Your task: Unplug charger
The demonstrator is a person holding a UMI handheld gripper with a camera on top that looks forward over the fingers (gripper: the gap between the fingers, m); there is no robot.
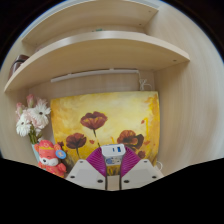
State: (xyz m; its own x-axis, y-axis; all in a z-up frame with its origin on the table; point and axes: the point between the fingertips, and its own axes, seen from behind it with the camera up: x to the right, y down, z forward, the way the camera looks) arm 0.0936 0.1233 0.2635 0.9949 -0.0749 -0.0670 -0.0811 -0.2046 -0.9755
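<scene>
Fingers [100, 172] of gripper [113, 172] seemingly pinch boxy white charger [114, 152] before glossy floral painting [105, 122].

**Pale fingers, purple linings**

The gripper [113, 170] shows as two chunky fingers of a pale, cream-white colour, each rising to a blunt, peaked tip, a bit like two small house gables side by side. Their outer faces are flat and plain, with darker edges where the faces meet. On the inner face of each finger sits a pad [97, 160] of magenta-purple, slanting down into the gap. No cables, screws or markings can be made out on them.
</scene>
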